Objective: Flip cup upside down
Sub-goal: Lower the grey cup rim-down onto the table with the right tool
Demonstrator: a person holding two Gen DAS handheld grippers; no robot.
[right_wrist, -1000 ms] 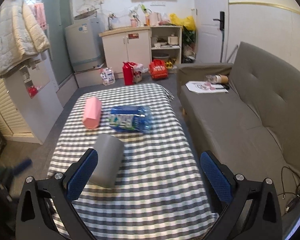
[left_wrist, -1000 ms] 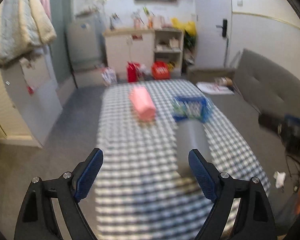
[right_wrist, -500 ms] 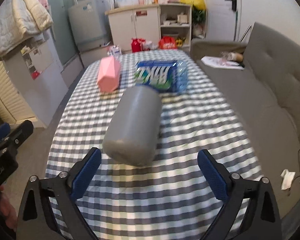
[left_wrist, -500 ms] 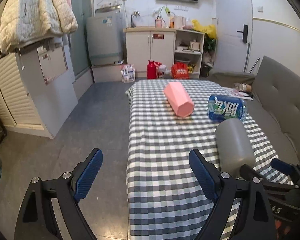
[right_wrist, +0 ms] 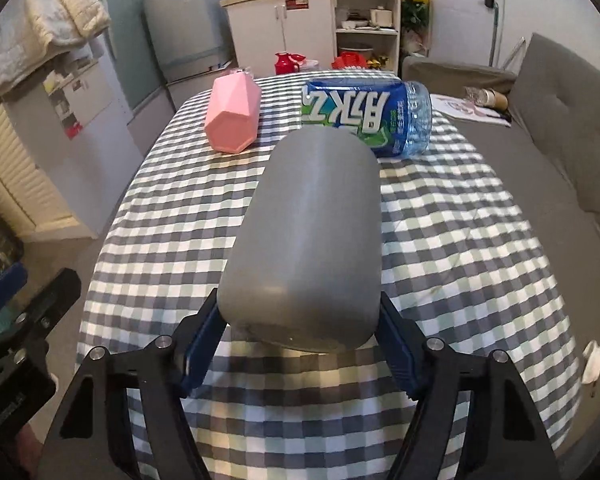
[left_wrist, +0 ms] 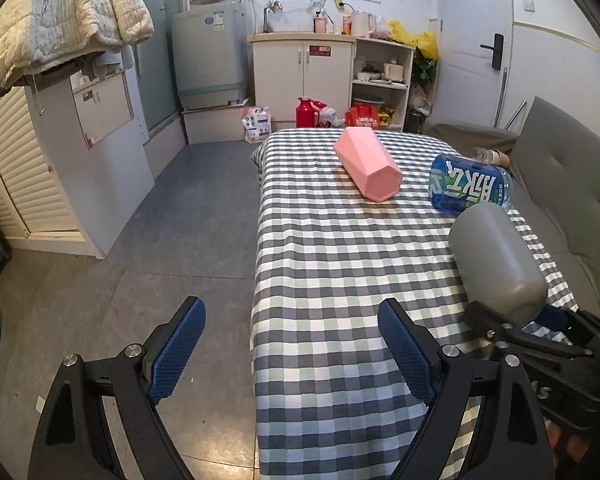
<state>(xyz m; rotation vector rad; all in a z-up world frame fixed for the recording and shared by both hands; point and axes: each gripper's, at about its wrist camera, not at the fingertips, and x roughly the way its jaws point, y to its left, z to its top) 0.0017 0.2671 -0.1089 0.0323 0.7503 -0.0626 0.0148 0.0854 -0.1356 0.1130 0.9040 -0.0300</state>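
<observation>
A grey cup (right_wrist: pixel 308 236) lies on its side on the checked tablecloth (right_wrist: pixel 460 240), its closed base toward me. My right gripper (right_wrist: pixel 300 344) has its blue pads against both sides of the cup's base end. The same cup (left_wrist: pixel 496 256) shows at the right of the left wrist view, with the right gripper's black frame (left_wrist: pixel 540 344) under it. My left gripper (left_wrist: pixel 290 354) is open and empty, at the table's near left corner, partly over the floor. A pink faceted cup (left_wrist: pixel 368 164) also lies on its side farther back.
A blue-labelled plastic bottle (right_wrist: pixel 368 118) lies on its side just behind the grey cup. A grey sofa (right_wrist: pixel 560 128) runs along the table's right edge. White cabinets (left_wrist: pixel 60 140) and open floor (left_wrist: pixel 160 240) are to the left.
My right gripper has moved forward and closed from wide open onto the grey cup's base end. My left gripper has swung left, toward the table's left edge, still open.
</observation>
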